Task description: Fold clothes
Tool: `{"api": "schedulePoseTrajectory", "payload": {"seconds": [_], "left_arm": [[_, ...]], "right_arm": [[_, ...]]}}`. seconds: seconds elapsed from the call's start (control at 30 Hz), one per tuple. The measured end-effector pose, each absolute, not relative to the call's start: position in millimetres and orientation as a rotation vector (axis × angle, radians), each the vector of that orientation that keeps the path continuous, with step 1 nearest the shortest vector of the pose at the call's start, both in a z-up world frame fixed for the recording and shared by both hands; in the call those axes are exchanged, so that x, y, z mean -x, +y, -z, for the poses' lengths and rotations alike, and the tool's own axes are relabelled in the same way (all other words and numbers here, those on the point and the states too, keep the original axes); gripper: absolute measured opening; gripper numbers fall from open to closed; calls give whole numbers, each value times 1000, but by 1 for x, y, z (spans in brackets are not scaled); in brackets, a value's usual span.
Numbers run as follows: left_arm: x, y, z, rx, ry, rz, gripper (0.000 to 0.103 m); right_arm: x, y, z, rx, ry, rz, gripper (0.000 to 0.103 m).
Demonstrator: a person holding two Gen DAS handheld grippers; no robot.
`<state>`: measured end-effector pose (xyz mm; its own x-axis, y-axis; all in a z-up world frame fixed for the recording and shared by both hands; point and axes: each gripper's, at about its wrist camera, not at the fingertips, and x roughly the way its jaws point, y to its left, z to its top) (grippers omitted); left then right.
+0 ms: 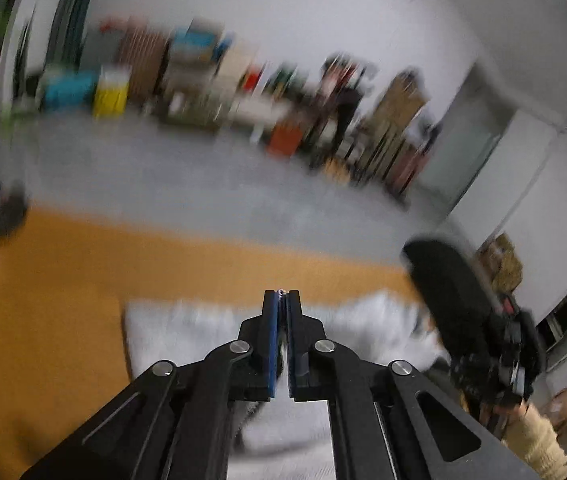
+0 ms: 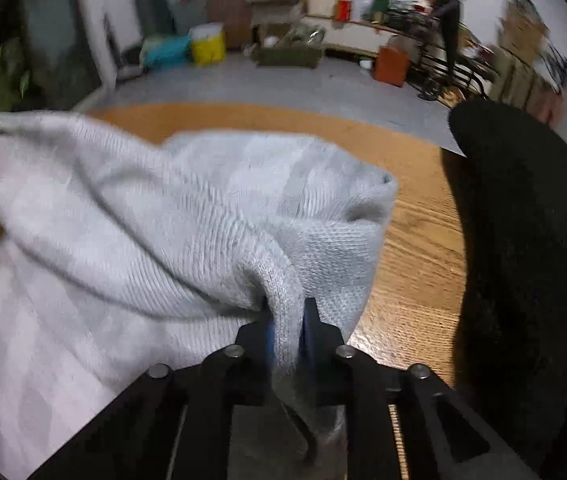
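A thick fold of the grey knit (image 2: 131,216) is clamped between the right gripper (image 2: 288,312) fingers, and the cloth is seen lifted and bunched above the wooden table (image 2: 415,248). In the blurred left view, the left gripper (image 1: 282,300) is closed tight, a sliver of fabric pinched at its tips. A black sleeve (image 2: 523,260) is seen at the right.

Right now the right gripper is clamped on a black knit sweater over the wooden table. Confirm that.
Not quite. The sweater is light grey, not black, as the right wrist view shows. The right gripper is indeed clamped on it, over the wooden table.
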<state>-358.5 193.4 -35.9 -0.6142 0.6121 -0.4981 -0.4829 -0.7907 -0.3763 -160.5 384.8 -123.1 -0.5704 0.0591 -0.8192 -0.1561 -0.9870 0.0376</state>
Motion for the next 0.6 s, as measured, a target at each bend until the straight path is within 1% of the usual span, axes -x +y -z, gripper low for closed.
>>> {"api": "schedulePoseTrajectory", "payload": {"seconds": [0.07,0.13,0.23,0.27,0.3,0.37,0.4,0.47,0.53,0.57,0.6], "left_arm": [[345,196,9,655,-210,-2407,1],[332,200,-3,578,-95,-2446,1],[325,199,31,772,114,-2447,1],[322,196,46,833,150,-2438,1],[317,189,75,959,201,-2400,1],[307,178,117,1131,269,-2354,1],[303,171,140,1229,275,-2318,1],[299,164,164,1338,218,-2258,1],[301,162,175,1426,111,-2208,1],[307,166,173,1459,30,-2175,1],[312,170,171,1491,-51,-2141,2]], "right_arm": [[147,388,105,1244,206,-2733,10],[129,389,91,1123,191,-2770,9],[98,385,91,1105,102,-2795,9],[89,381,97,1148,34,-2784,9],[80,378,106,1206,-25,-2770,9],[65,372,127,1343,-113,-2729,9],[61,370,133,1372,-133,-2716,9],[54,366,140,1411,-162,-2699,9],[55,364,142,1434,-173,-2675,10],[59,363,142,1444,-177,-2662,10],[62,361,141,1455,-182,-2650,16]]}}
